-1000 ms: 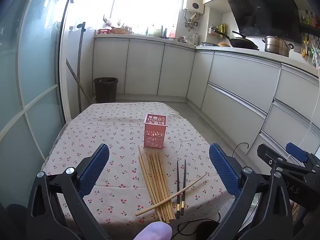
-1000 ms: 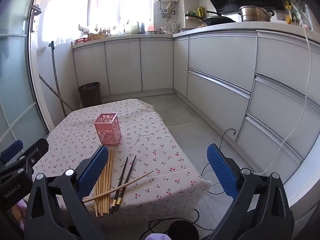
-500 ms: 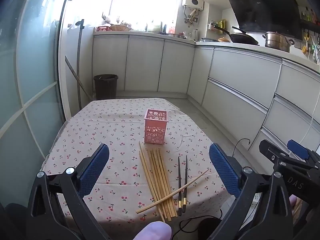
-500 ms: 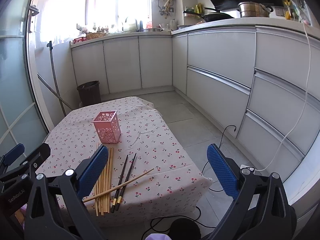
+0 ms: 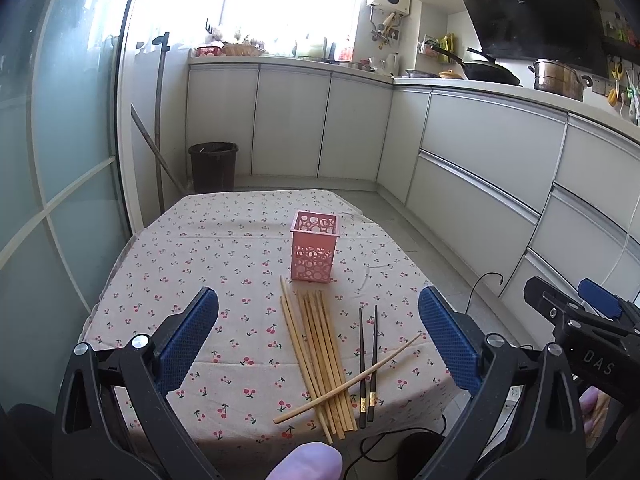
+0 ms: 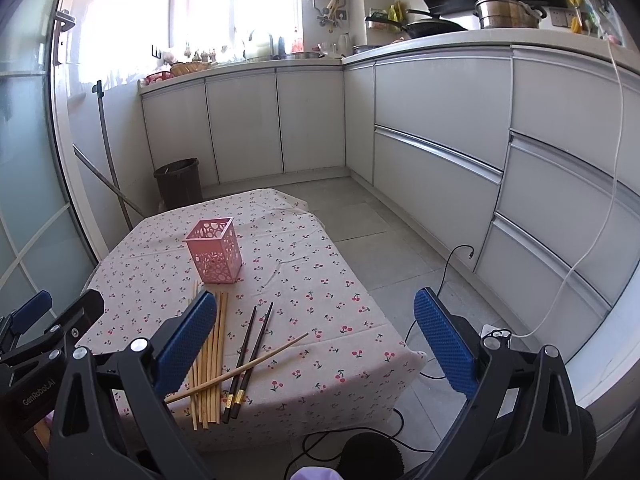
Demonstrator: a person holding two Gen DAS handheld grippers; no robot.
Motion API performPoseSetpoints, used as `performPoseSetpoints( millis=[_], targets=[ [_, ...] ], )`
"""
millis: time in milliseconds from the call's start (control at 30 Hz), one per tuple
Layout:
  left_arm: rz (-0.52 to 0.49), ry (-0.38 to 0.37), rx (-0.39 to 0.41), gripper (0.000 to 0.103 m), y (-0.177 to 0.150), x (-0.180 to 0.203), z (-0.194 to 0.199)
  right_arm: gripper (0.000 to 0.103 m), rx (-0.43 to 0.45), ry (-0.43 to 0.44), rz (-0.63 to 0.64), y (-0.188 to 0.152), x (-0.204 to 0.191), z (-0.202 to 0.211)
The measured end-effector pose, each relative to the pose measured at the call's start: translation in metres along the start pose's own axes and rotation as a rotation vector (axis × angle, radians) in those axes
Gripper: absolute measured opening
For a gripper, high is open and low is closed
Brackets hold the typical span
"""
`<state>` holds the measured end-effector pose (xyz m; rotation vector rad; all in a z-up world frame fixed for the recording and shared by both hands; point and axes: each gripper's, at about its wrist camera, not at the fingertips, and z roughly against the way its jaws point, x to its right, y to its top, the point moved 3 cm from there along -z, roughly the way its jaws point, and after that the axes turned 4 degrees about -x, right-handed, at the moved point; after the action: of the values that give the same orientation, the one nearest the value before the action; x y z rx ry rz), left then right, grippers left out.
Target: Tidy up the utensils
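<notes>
Chopsticks (image 5: 320, 354) lie lengthwise near-to-far, centred ahead of the left claw (image 5: 318, 340). Both claws gape wide, empty; right claw (image 6: 316, 344) sits further right

chopsticks (image 6: 212, 354) beside pink holder (image 6: 215, 250)

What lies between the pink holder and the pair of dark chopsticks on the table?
Only bare cherry-print tablecloth, seen in both wrist views, separates the pink holder from the dark chopsticks; the light wooden chopsticks lie beside that stretch.
</notes>
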<state>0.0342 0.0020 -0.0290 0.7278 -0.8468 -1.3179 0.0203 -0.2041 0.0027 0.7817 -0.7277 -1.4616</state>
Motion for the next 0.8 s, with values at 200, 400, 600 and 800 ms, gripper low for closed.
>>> performPoseSetpoints(
  millis=[200, 400, 600, 800],
  targets=[
    [0.0, 0.002, -0.006, 0.096, 0.0, -0.0005, -0.001, 0.096, -0.007, 0.005, -0.002, 0.0, -0.0001, -0.0005],
    [-0.001, 0.005, -0.012, 0.096, -0.0007, -0.0003, -0.0018, 0.096, -0.011, 0.004, 0.0, 0.0001, -0.0016, -0.0014],
    [0.002, 0.008, -0.016, 0.096, -0.0007, -0.0013, -0.0028, 0.096, -0.02, 0.006, -0.005, -0.0005, -0.0017, -0.0027],
    [0.003, 0.009, -0.02, 0.096, -0.0007, -0.002, -0.0033, 0.096, -0.022, 0.008, -0.004, 0.0002, -0.001, -0.0038]
  ],
)
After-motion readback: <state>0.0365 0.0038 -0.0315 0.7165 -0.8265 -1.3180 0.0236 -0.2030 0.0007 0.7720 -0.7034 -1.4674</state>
